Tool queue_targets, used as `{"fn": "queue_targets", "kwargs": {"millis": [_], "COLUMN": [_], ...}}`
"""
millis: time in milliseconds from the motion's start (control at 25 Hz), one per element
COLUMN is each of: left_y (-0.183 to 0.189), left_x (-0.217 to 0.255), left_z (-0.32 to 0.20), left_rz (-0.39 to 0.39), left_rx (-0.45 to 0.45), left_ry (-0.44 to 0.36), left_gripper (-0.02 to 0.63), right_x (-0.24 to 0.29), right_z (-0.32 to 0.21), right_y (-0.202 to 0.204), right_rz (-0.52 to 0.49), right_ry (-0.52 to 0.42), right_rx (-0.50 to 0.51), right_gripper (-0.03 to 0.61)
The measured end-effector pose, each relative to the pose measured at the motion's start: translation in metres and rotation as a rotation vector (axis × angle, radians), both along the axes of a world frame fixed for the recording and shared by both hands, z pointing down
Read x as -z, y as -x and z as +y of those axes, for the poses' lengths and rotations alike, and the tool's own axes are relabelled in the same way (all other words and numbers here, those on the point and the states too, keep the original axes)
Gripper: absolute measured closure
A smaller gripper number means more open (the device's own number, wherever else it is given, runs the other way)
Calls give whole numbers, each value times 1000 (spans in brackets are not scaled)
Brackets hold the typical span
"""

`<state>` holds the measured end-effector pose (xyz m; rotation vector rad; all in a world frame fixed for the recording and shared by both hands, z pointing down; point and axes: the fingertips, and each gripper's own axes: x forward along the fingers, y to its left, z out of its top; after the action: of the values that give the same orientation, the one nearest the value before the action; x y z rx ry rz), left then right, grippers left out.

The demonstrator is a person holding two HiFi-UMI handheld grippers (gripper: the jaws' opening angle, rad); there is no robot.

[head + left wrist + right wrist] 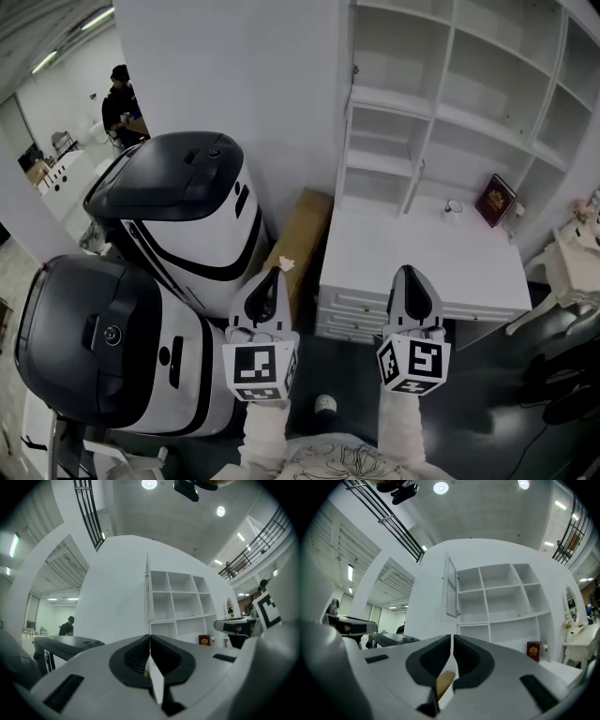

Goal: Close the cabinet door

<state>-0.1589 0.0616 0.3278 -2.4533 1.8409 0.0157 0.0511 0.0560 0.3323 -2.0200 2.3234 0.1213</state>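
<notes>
Approach stage, by the look of it; door not yet reached.

- Cabinet door (451,587): at the upper left compartment of the white shelf unit (441,112), standing open, swung out from the unit's left edge. Near edge-on from the left gripper view. Well apart from both grippers, above table (422,272) level.
- Left gripper (274,274): jaws pressed together, nothing between.
- Right gripper (411,272): jaws likewise together, empty, pointed toward the shelves.

To do it well:
- Keep the jaws closed and use them as a blunt pusher; no grasp needed.
- Lift to the door's height and meet its outer face near the free edge, away from the hinge side.
- Push along the door's arc and ease off near the frame to avoid a slam or rebound.
- Hold the spare gripper back from the gap and from the red book (495,200) on the table.

Materials:
- Door: thin white frame, pane apparently glass; likely light.
- Shelves: matt white, square open compartments.
- Table: white, panelled drawer fronts.
- Pads: dark, ribbed, set in smooth grey shells.
</notes>
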Motion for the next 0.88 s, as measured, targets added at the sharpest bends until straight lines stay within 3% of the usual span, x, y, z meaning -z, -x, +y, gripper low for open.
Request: {"fn": "queue_targets", "kwargs": {"millis": [320,880], "left_y": [-20,-15], "left_x": [0,-14], "left_z": [-50,-104], "left_rz": [-1,-9], "left_rx": [44,109], "left_ry": [-8,28], "left_gripper": [609,609], "right_x": [-4,-20], "right_z": [-61,-127], "right_y": [-18,5], "right_rz": [-10,4], "right_ry": [-1,30], "right_rx": [50,140], "right_gripper": [572,572]}}
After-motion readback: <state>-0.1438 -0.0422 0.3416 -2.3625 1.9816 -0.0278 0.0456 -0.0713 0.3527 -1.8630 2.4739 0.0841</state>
